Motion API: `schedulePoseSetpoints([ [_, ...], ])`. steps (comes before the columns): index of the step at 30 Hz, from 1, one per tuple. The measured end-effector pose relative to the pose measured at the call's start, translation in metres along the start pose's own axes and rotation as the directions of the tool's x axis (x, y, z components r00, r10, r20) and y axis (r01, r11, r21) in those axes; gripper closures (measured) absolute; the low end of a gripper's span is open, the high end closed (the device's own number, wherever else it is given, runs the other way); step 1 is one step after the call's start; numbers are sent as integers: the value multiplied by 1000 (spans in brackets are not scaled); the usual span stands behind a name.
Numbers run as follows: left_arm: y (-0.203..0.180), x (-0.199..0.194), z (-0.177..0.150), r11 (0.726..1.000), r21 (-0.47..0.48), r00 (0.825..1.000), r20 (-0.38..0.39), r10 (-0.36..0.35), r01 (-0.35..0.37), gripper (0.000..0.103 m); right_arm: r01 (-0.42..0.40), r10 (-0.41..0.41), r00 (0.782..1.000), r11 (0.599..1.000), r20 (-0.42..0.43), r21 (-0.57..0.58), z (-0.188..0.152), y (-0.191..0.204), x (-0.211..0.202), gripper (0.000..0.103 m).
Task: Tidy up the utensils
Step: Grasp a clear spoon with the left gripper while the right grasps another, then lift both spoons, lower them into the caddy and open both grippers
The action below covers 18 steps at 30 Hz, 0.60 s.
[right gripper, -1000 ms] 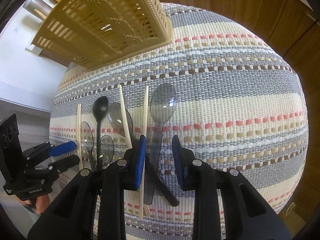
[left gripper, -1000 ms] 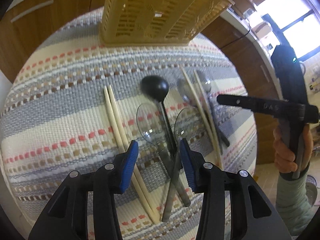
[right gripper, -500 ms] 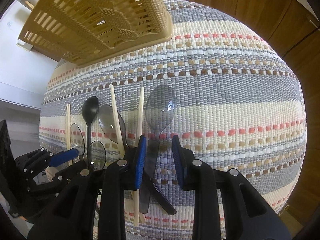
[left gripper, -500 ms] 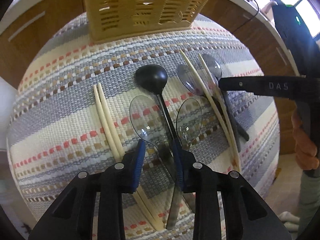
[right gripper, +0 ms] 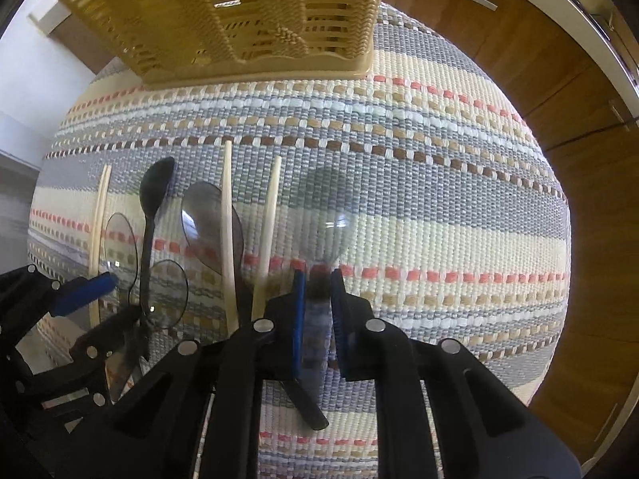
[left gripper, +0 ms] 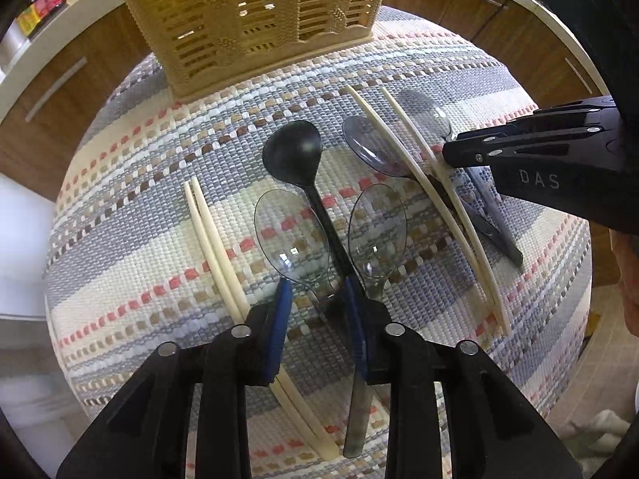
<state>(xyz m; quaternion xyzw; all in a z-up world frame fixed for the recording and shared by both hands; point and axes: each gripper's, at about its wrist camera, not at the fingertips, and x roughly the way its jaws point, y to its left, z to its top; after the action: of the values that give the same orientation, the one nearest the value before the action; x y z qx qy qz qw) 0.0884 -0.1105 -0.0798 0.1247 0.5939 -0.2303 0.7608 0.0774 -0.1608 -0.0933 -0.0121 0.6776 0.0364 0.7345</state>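
Utensils lie on a striped woven mat (left gripper: 131, 239). My left gripper (left gripper: 317, 299) sits low over the handles of a black spoon (left gripper: 293, 153) and a clear spoon (left gripper: 289, 235), its blue pads either side of them with a gap left. Another clear spoon (left gripper: 377, 231) lies just to the right. My right gripper (right gripper: 318, 283) has closed on the handle of a smoky clear spoon (right gripper: 329, 203), pads touching it. Cream chopsticks (right gripper: 227, 215) and a grey spoon (right gripper: 203, 219) lie to its left. A pair of chopsticks (left gripper: 211, 239) lies left of my left gripper.
A tan slatted plastic basket (left gripper: 255, 16) stands at the far edge of the mat, also in the right wrist view (right gripper: 239, 12). Wooden cabinet fronts (right gripper: 559, 60) surround the mat. A dark handle (right gripper: 307, 403) lies crossed under my right gripper.
Both grippers moved forward and down onto the utensils. The left jaws narrowed around the black and clear spoon handles. The right jaws closed onto the smoky clear spoon's handle.
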Motion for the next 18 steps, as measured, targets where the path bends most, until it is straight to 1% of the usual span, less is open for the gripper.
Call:
schedulePoseSetpoints([
  [1, -5, -4, -7, 1000, -1, 1000, 0, -1, 1, 88, -2, 2, 1000, 1000, 3, -5, -1, 2, 0, 93],
  [3, -9, -4, -8, 1000, -2, 1000, 7, 8, -8, 90, -4, 4, 1000, 1000, 7, -8, -4, 4, -1, 93],
  [4, -9, -4, -10, 1000, -6, 1000, 9, 4, -4, 93, -12, 12, 1000, 1000, 8, -8, -7, 4, -1, 93],
  [8, -4, -7, -18, 999, -40, 999, 37, -28, 30, 94, -30, 30, 999, 1000, 15, -4, -16, -1, -2, 93],
  [10, -3, -15, -21, 998, -52, 996, 81, -41, 45, 94, -37, 37, 999, 999, 33, 0, -21, -5, -6, 93],
  [11, -1, -20, -23, 997, -57, 994, 105, -41, 47, 94, -49, 49, 998, 999, 42, 1, -24, -17, 4, 93],
  [14, 1, -37, -26, 996, -62, 984, 170, -52, 63, 94, -105, 104, 991, 994, 88, 9, -27, -22, -8, 93],
  [18, 5, -68, -28, 996, -61, 961, 272, -52, 72, 94, -154, 150, 979, 988, 135, 19, -29, -37, -27, 93],
])
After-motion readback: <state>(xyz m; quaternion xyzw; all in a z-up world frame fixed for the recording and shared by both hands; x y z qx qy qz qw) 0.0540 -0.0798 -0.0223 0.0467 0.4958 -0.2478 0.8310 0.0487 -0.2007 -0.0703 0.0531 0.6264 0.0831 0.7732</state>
